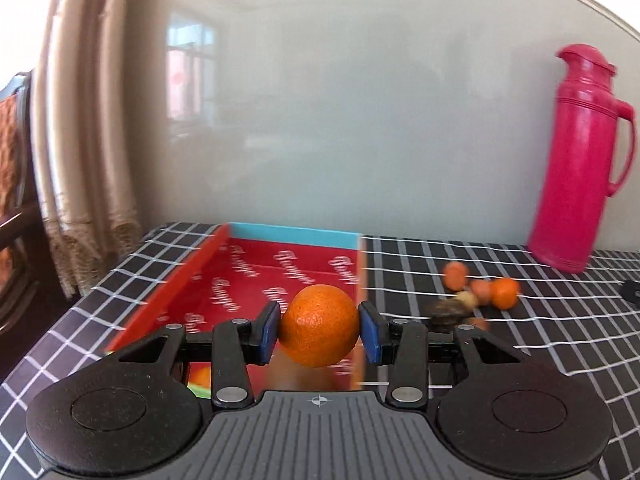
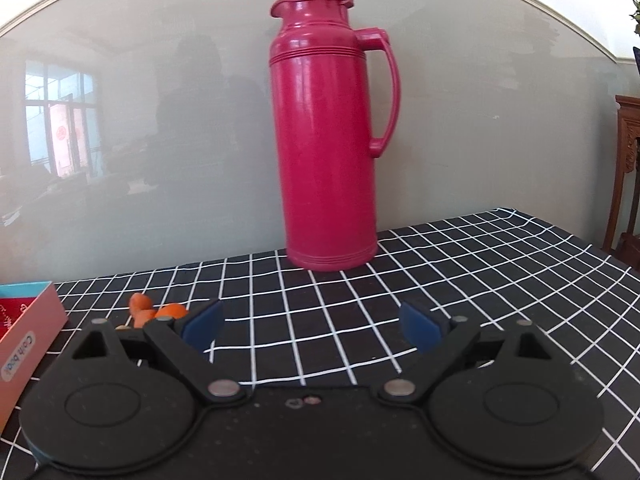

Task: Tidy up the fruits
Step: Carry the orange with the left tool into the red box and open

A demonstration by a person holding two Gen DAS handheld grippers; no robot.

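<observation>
My left gripper (image 1: 319, 330) is shut on an orange (image 1: 319, 326) and holds it above the right side of an open red box (image 1: 256, 276) with a blue far wall. Several small orange fruits (image 1: 486, 290) and a dark brown nut-like thing (image 1: 446, 312) lie on the cloth right of the box. My right gripper (image 2: 314, 326) is open and empty, low over the checked cloth. The small fruits (image 2: 154, 310) show behind its left finger, and the box's corner (image 2: 28, 328) shows at the far left.
A tall pink thermos jug (image 2: 330, 136) stands at the back against the grey wall; it also shows in the left wrist view (image 1: 576, 160). The table has a black-and-white checked cloth (image 2: 460, 280). A curtain (image 1: 80, 140) hangs at the left.
</observation>
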